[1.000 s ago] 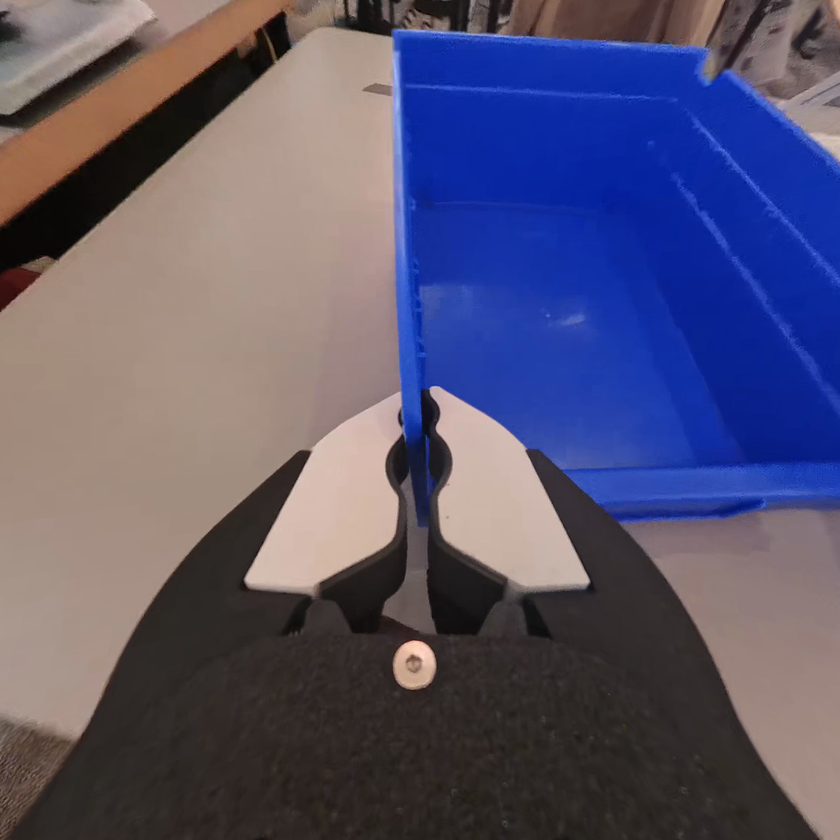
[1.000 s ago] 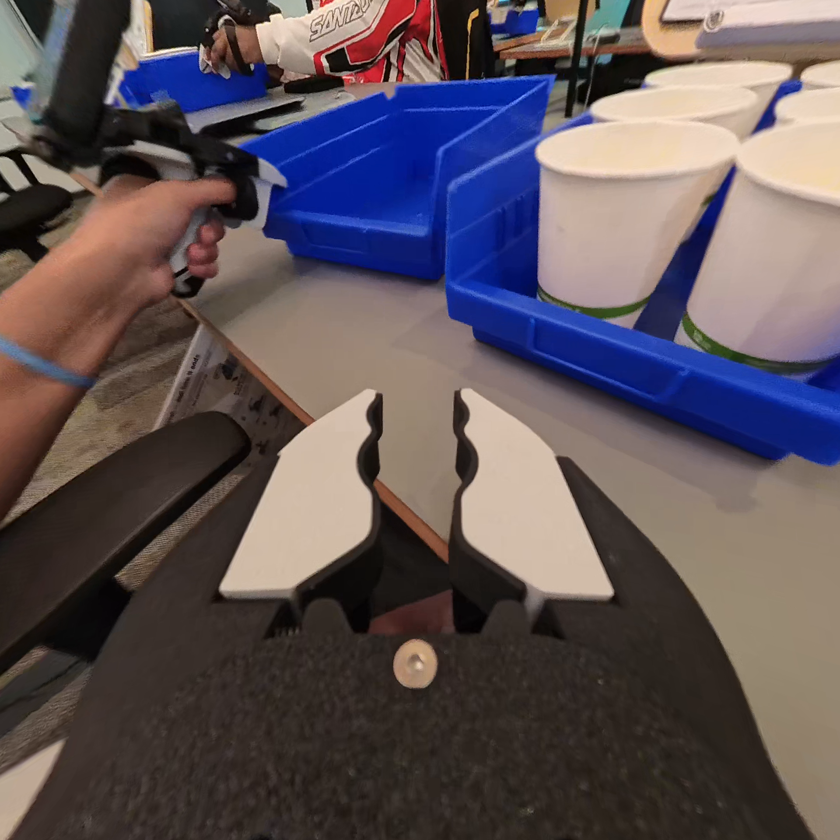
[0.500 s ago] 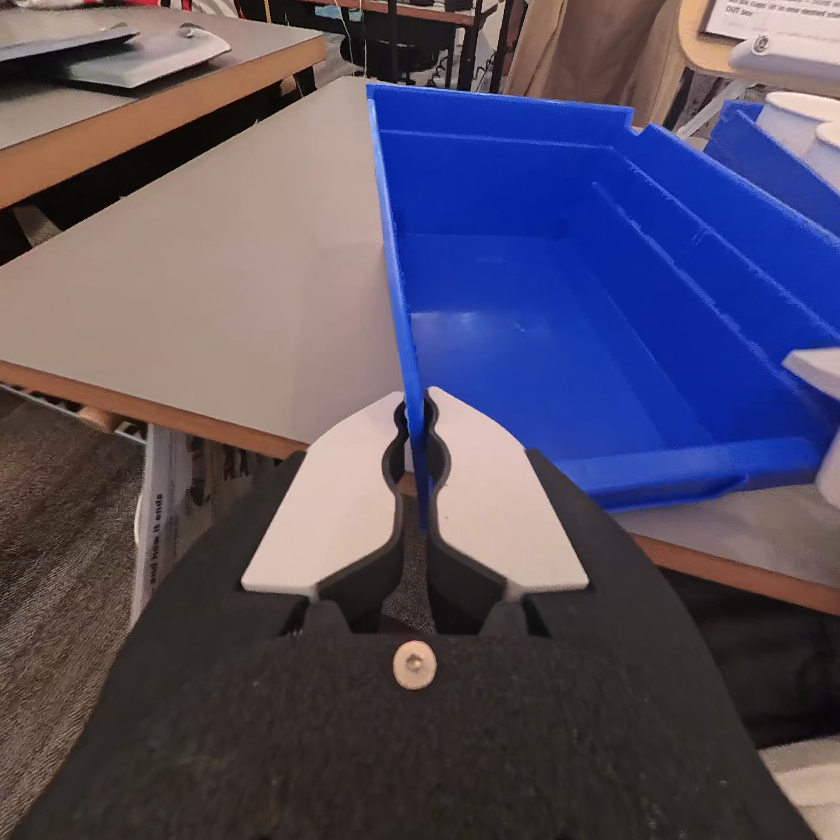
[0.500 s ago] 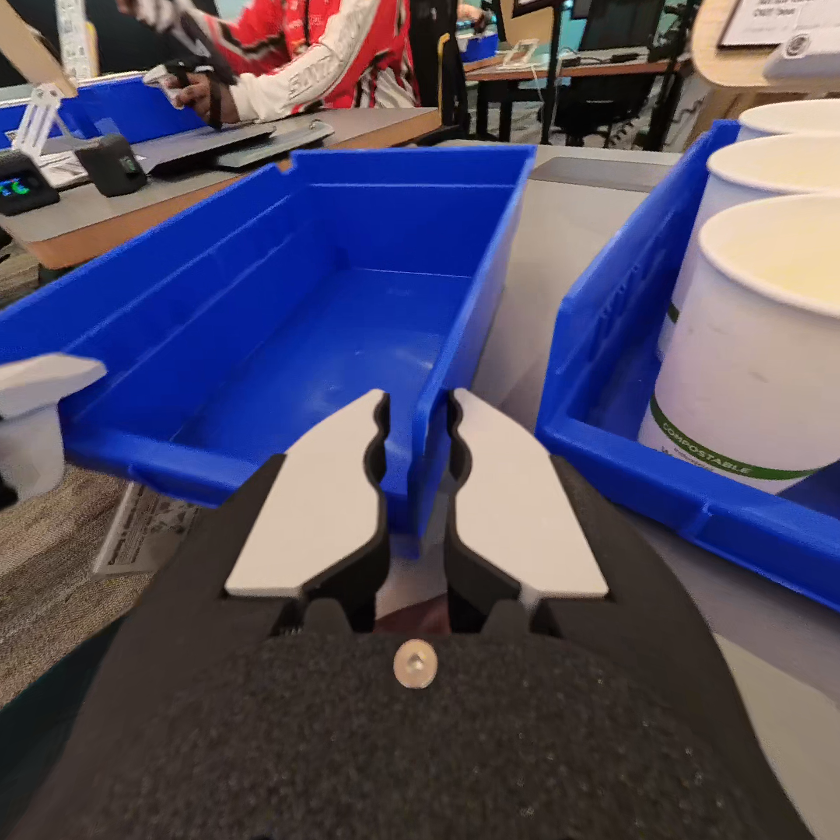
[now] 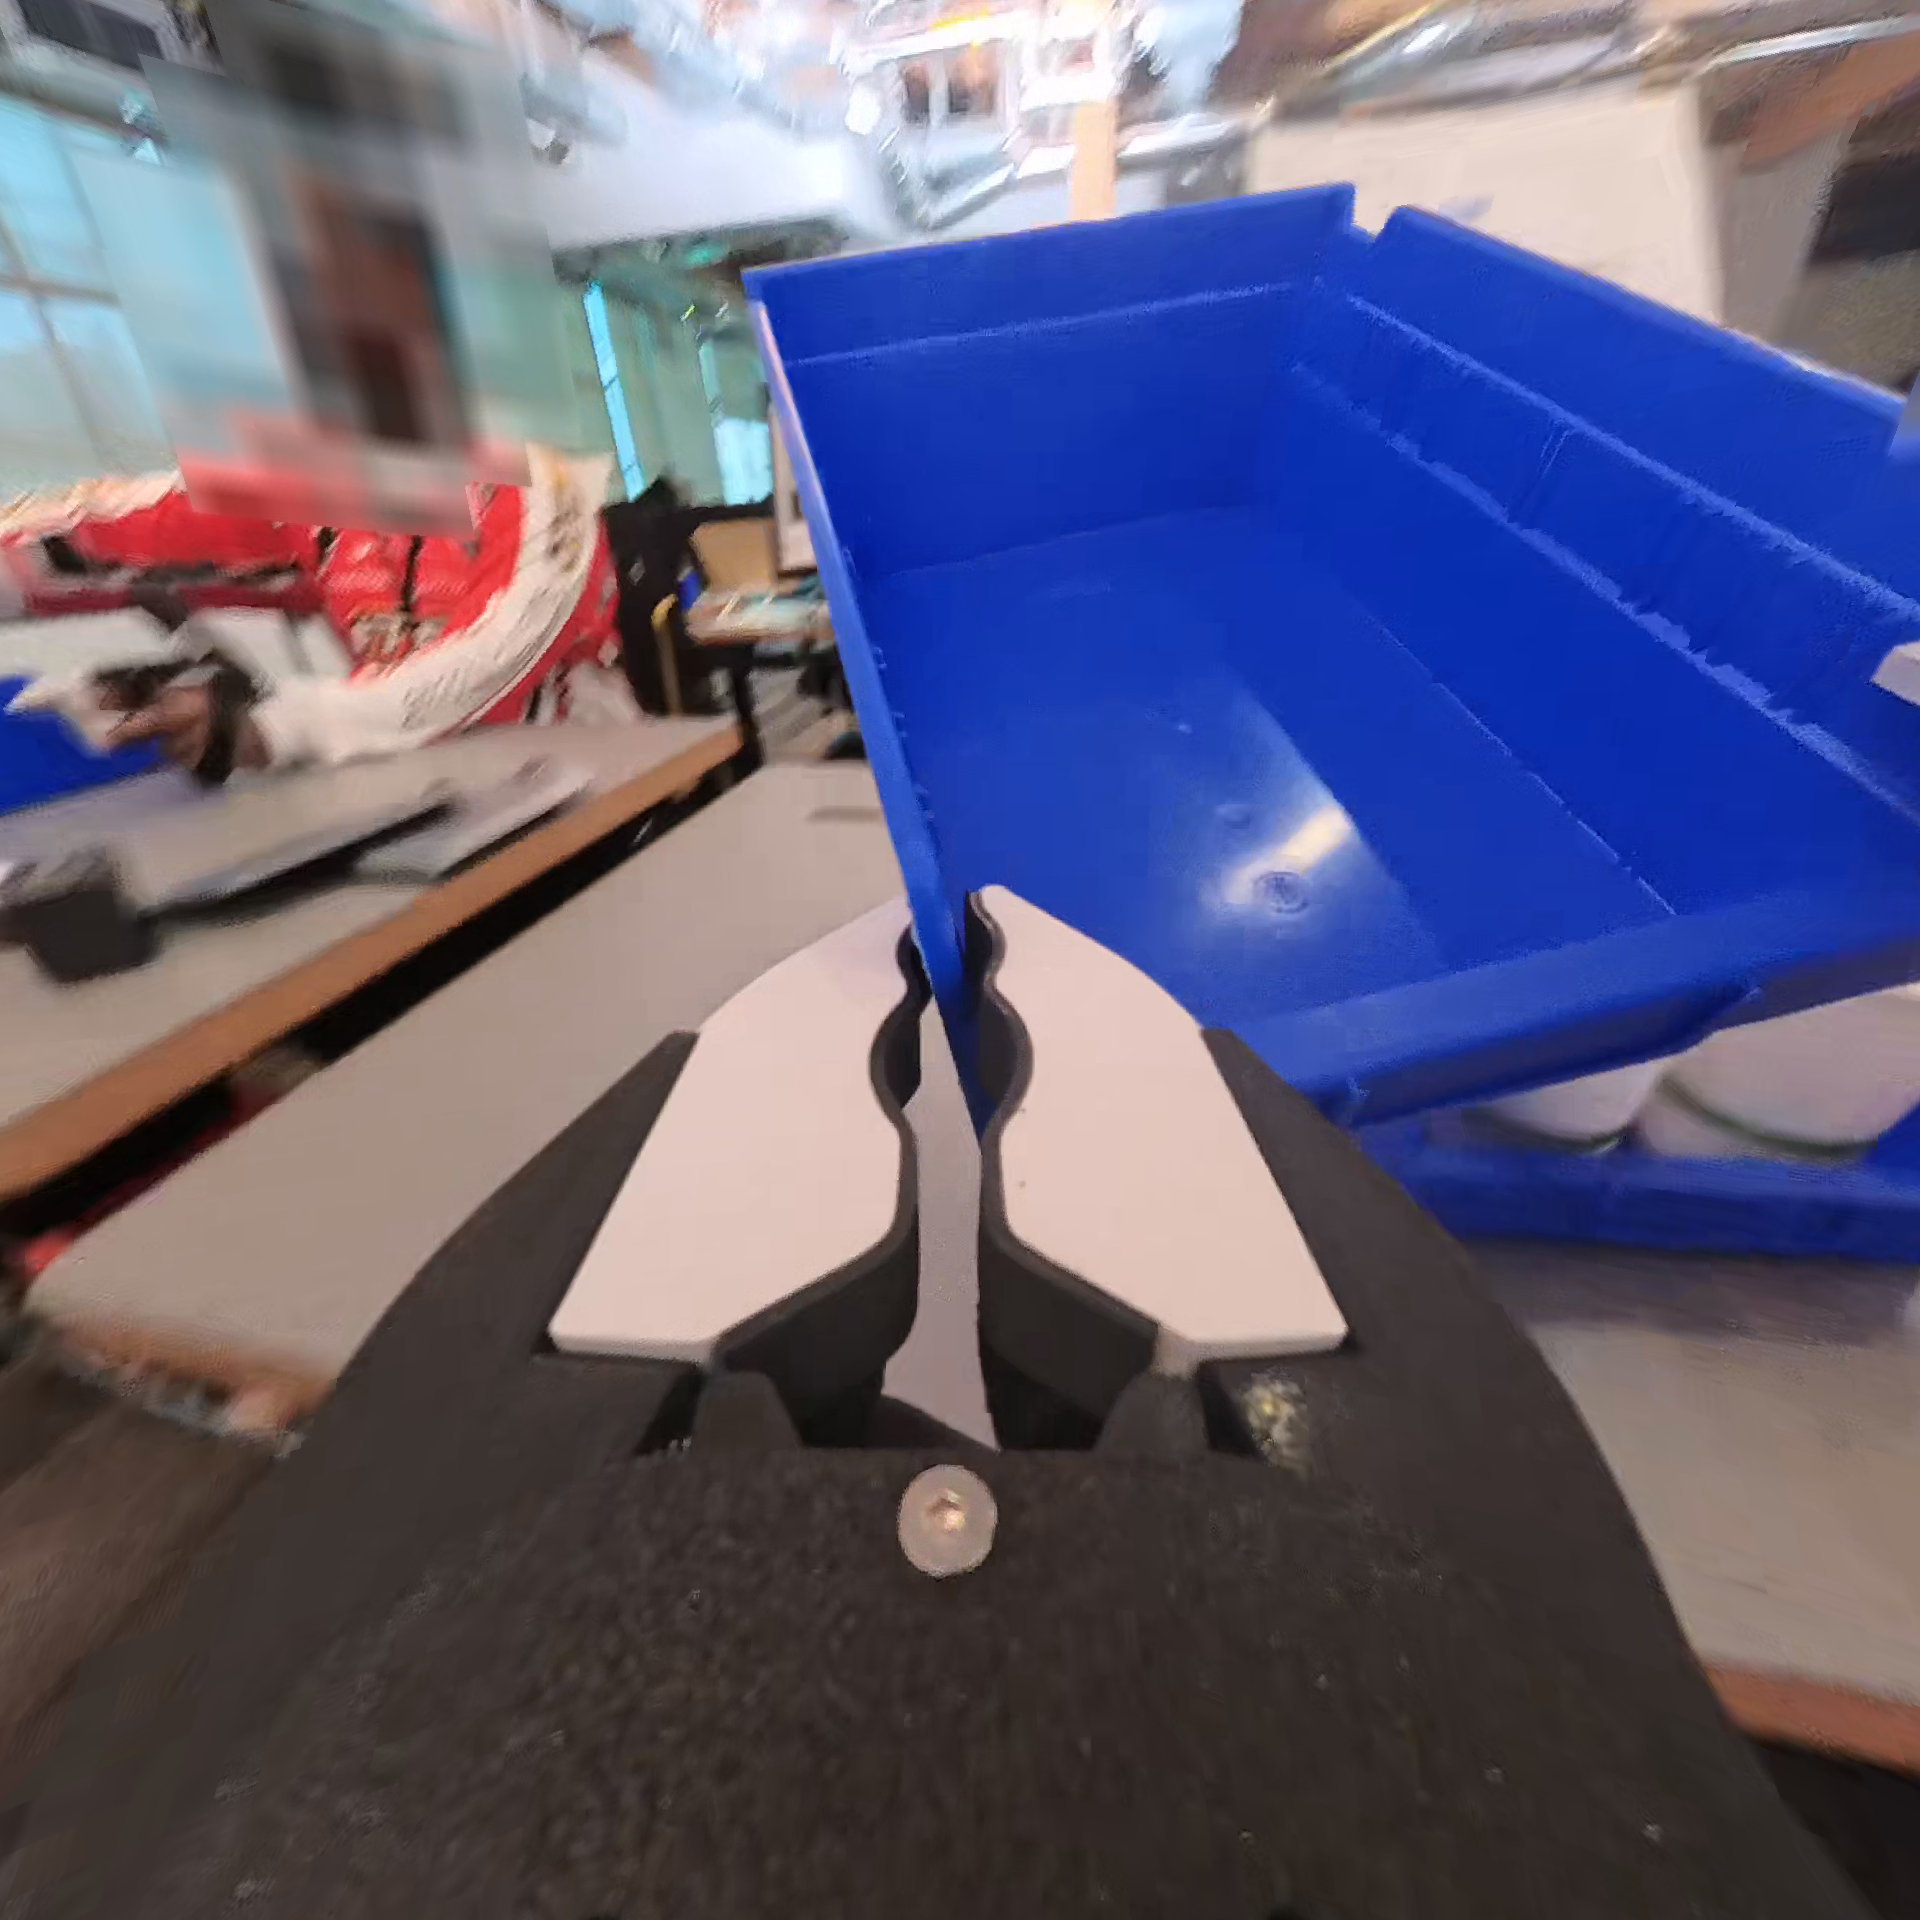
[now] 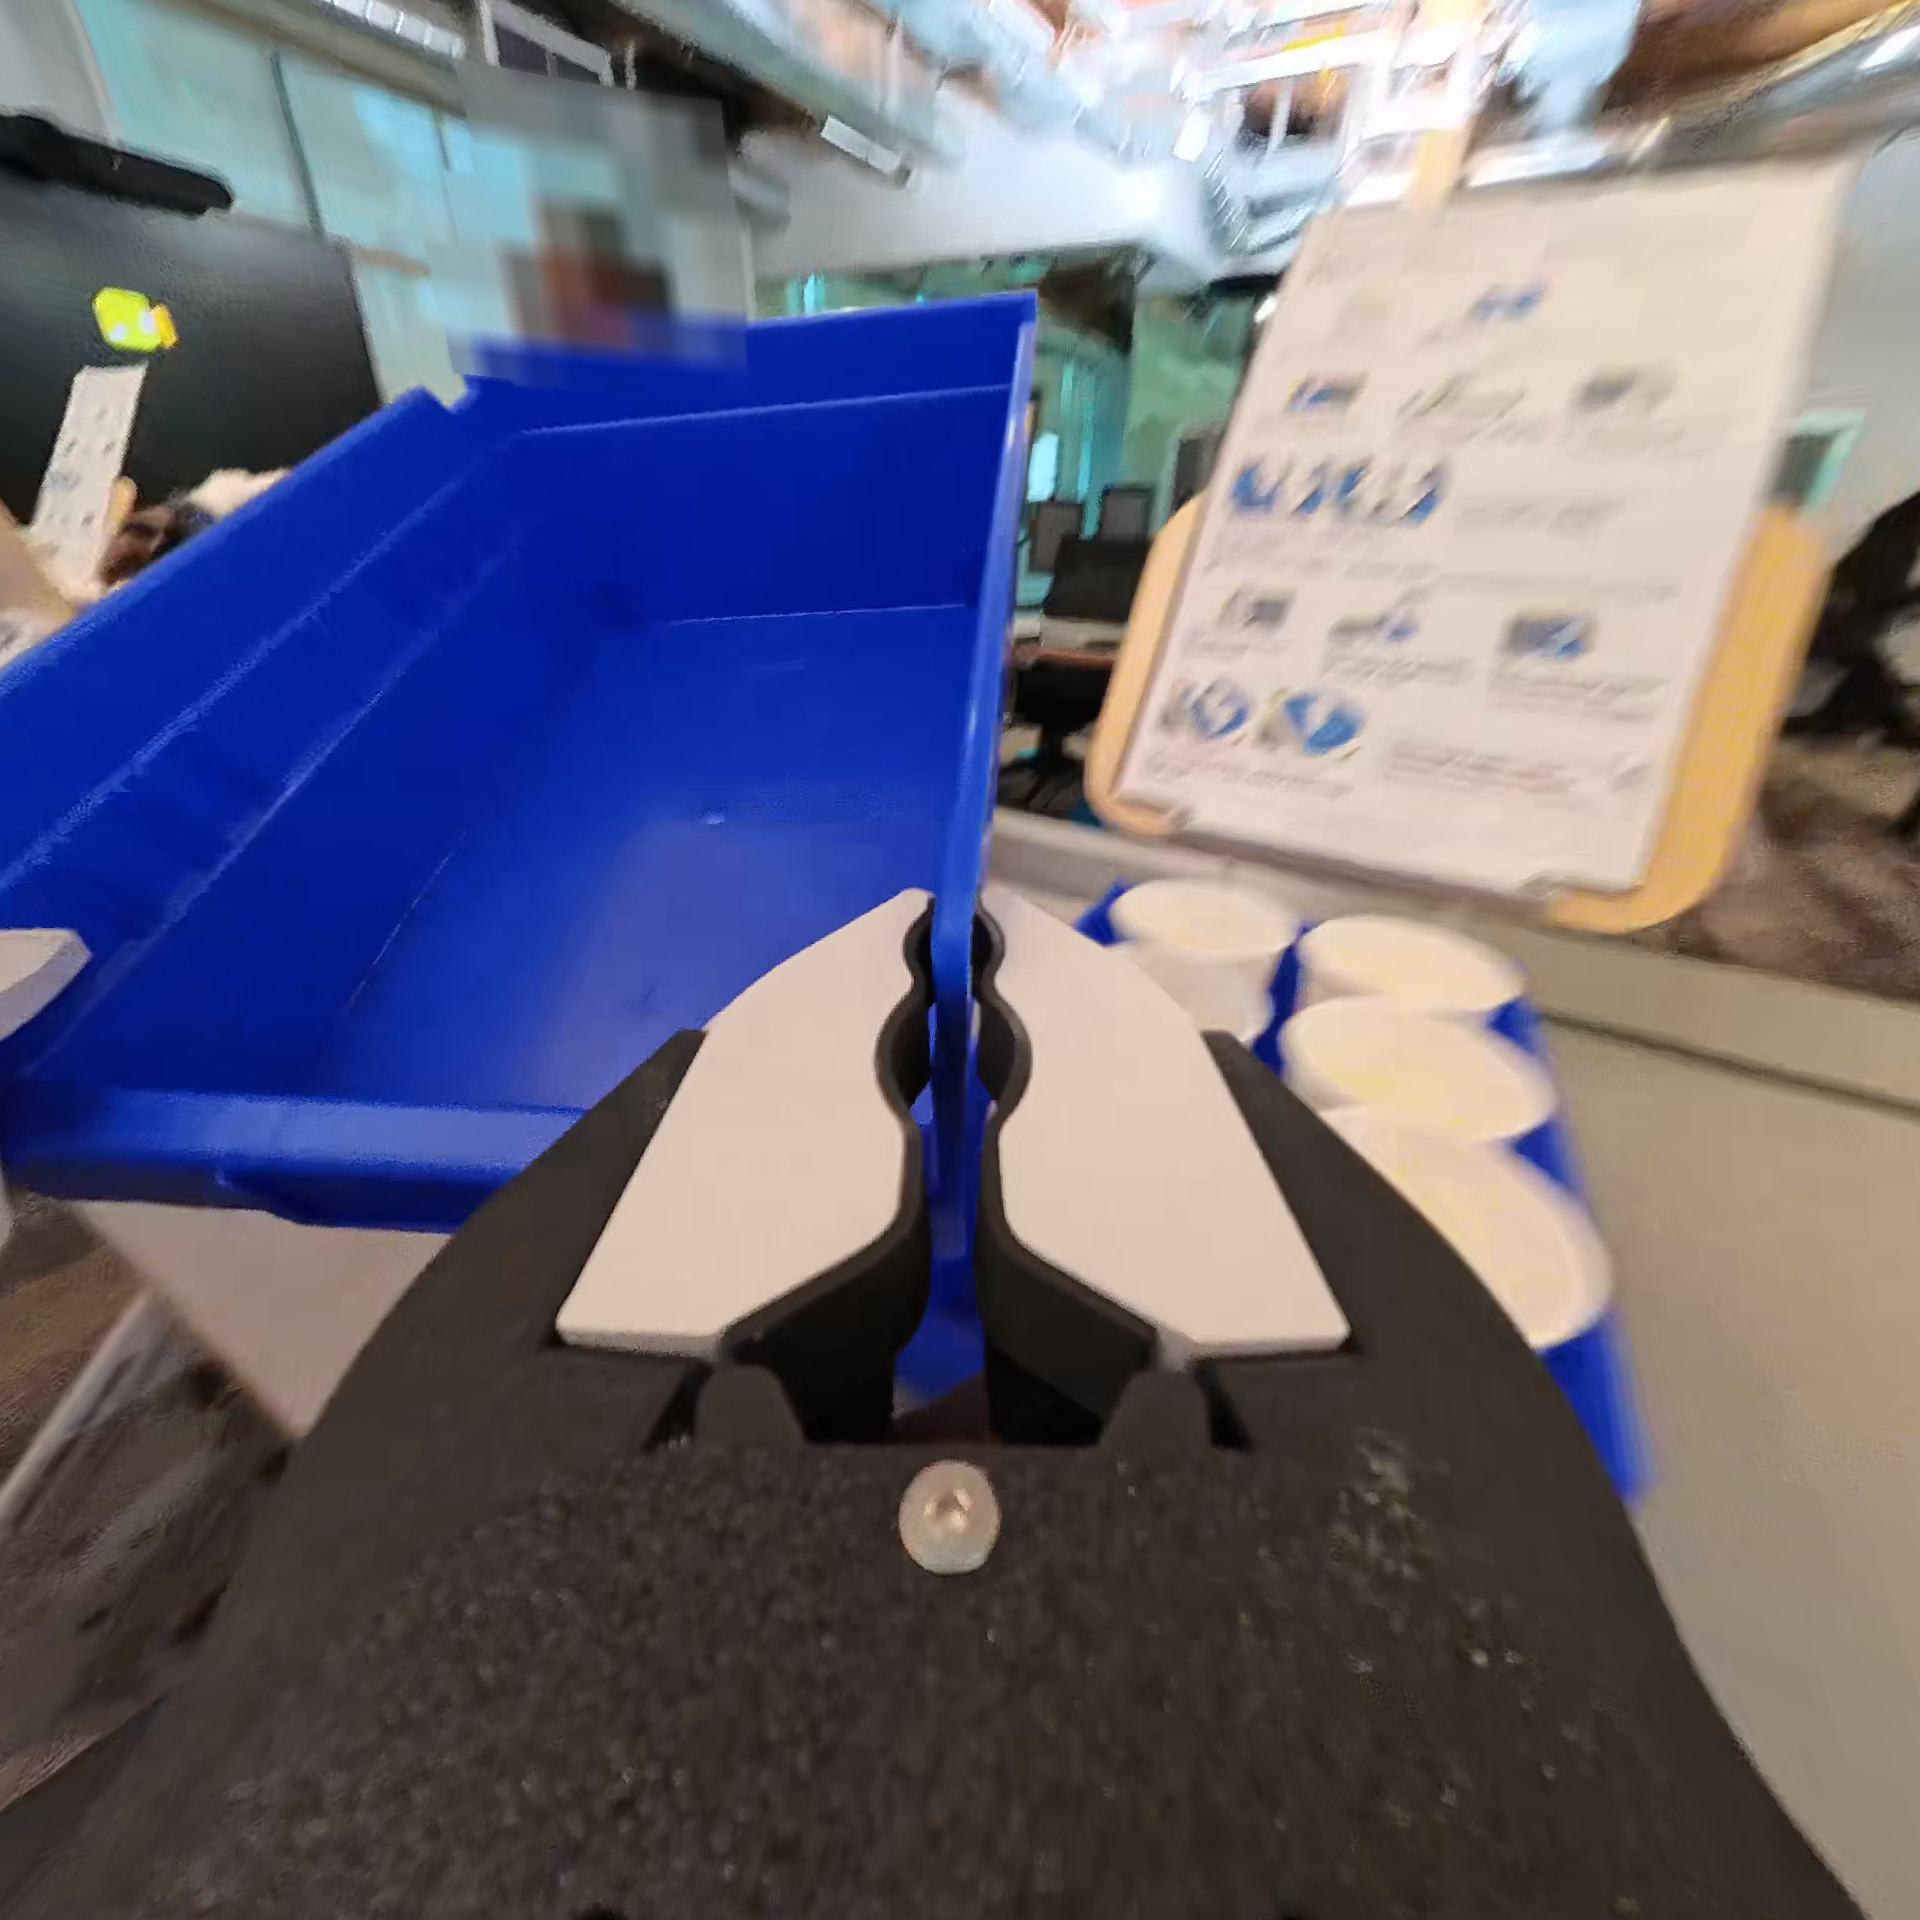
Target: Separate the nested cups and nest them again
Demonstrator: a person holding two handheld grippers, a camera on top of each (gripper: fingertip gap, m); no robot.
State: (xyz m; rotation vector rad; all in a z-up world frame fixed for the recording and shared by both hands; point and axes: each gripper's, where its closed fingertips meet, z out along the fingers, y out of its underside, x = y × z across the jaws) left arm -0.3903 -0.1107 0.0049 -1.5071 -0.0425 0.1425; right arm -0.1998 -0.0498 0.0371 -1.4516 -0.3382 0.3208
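Observation:
An empty blue bin (image 5: 1299,675) hangs in the air, tilted, held by both grippers. My left gripper (image 5: 943,930) is shut on the bin's left side wall (image 5: 894,727). My right gripper (image 6: 954,930) is shut on the bin's right side wall (image 6: 982,675). The bin's bare floor shows in the right wrist view (image 6: 644,831). Several white paper cups (image 6: 1392,1039) stand in a second blue bin (image 6: 1590,1351) on the grey table, below and right of the lifted bin. The cups also show under the lifted bin in the left wrist view (image 5: 1787,1081).
A board with a printed sheet (image 6: 1455,540) leans behind the cups. The grey table (image 5: 520,1091) runs below. A person in a red and white top (image 5: 436,634) works at another table (image 5: 312,862) to the left.
My right gripper moved to the empty bin and shut on its right wall. Both grippers then lifted the bin off the table and tilted it up over the cups.

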